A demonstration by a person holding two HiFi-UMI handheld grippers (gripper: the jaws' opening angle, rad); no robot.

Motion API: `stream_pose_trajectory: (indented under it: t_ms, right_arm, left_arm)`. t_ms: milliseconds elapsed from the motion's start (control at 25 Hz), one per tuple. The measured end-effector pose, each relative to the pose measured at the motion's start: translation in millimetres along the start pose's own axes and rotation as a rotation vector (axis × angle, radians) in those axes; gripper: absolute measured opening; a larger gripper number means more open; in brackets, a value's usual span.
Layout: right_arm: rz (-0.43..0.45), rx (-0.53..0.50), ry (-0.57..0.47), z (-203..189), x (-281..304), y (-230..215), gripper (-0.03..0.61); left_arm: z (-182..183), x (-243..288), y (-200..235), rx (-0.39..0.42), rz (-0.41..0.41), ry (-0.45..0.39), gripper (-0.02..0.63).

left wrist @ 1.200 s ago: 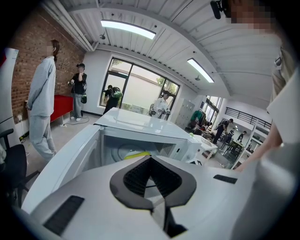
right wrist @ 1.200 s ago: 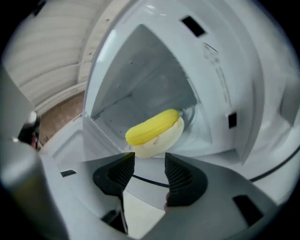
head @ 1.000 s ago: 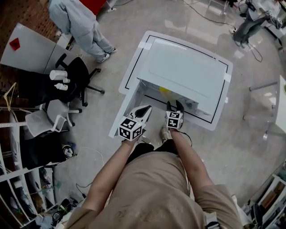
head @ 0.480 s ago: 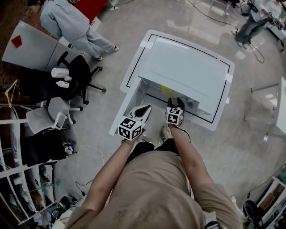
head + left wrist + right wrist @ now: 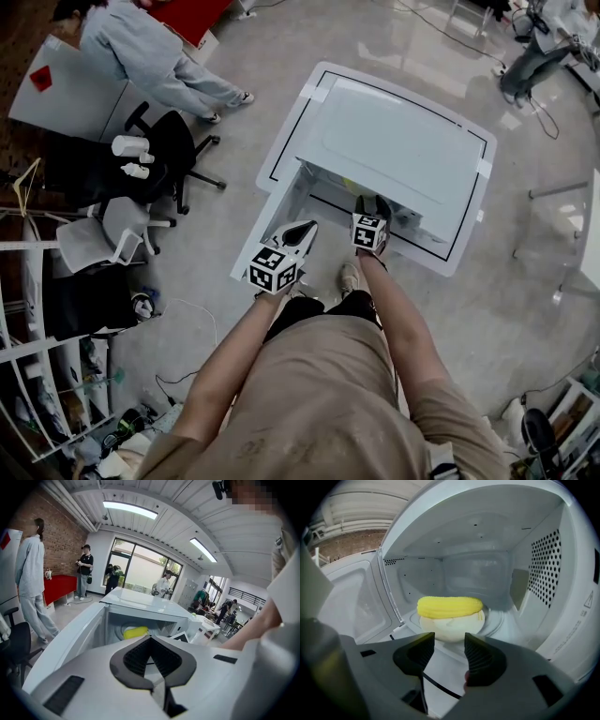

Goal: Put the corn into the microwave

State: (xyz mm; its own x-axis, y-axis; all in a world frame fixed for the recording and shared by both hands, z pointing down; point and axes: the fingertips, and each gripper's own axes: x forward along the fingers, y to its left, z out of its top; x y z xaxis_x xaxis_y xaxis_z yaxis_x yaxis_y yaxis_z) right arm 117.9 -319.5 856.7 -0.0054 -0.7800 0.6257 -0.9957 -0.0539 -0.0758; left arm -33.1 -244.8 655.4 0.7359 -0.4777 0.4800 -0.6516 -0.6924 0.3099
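You are holding the right gripper (image 5: 449,645) at the mouth of the microwave (image 5: 394,141), with its jaws spread apart and nothing sitting between them. The corn (image 5: 450,607) is lying inside the cavity, straight ahead of those jaws and just beyond their tips, not touching them. It is resting crosswise on a pale rounded thing (image 5: 451,629); whether that is a bowl or part of the corn itself is not showing clearly. Both are sitting near the middle of the microwave floor, with the perforated side wall (image 5: 543,569) standing to their right. The microwave door (image 5: 267,234) is swinging wide open to the left. You are keeping the left gripper (image 5: 150,641) outside the microwave, beside the open door, and its jaws are pressing together with nothing pinched in them. From the left gripper view the corn is peeking out as a yellow patch just above the jaw tips, well back in the cavity. The microwave is standing on a white counter (image 5: 281,155) marked with a black outline. A person in grey (image 5: 141,52) is standing well apart from the counter, near a black office chair (image 5: 164,155).
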Motion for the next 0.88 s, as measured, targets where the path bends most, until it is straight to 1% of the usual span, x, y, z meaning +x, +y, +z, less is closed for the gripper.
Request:
stream_pose_trajectory:
  t_ms: [280,520,720,880]
  right_arm:
    - [-0.007,-0.048,0.031,5.3,6.7,1.6,0.192]
    - [-0.005,-0.103,0.034,18.6,16.9,-1.3,0.192]
    - [0.027,-0.113,0.035,24.2,23.7,-5.9,0.192]
    - [0.062,-0.079,0.003,26.5,2.8,-8.2,0.192]
  left_arm:
    - [-2.8,-7.7,2.9,-0.015,0.027,-0.008,0.000]
    - [-6.5,-12.7,-1.4,-0.033,0.054,-0.021,0.000]
    - [-12.1,-15.8,-3.4,-0.042,0.063,-0.034,0.000]
    - [-15.0,-15.8,-11.4,-0.047,0.034,-0.042,0.000]
